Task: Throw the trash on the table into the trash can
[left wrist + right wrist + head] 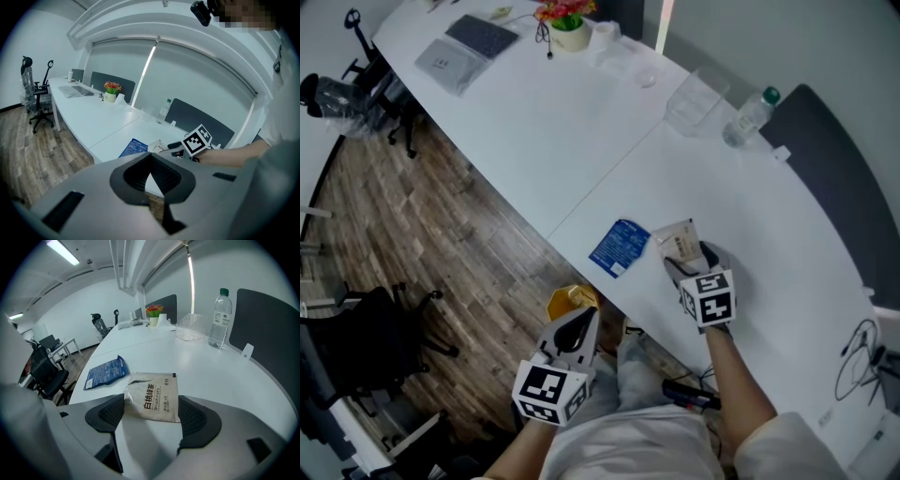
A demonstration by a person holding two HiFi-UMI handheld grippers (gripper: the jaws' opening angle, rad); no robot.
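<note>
Right gripper point(152, 416) is straddling the beige tea sachet point(152, 397). The sachet lies flat on the white table point(581, 141) straight ahead of the jaws, with its near end already between the pads. Its long axis runs roughly away from the gripper, along the pointing line, so the jaws would close across its short width.

The jaws are spread wide. The sachet nearly fills the gap, but neither pad is pressing on it, so nothing is gripped yet. The gripper is angled down at the tabletop.

The blue packet point(620, 247) is flat just beside the sachet on the left, nearer the table edge and outside the jaws.

Left gripper point(574, 330) hangs off the table over the floor, well clear of both pieces. Its jaws are closed together and hold nothing, so the right hand is the nearer one by far.

The yellow thing point(572, 300) below the table edge by the left gripper may be the trash can, but I can't tell from here.
</note>
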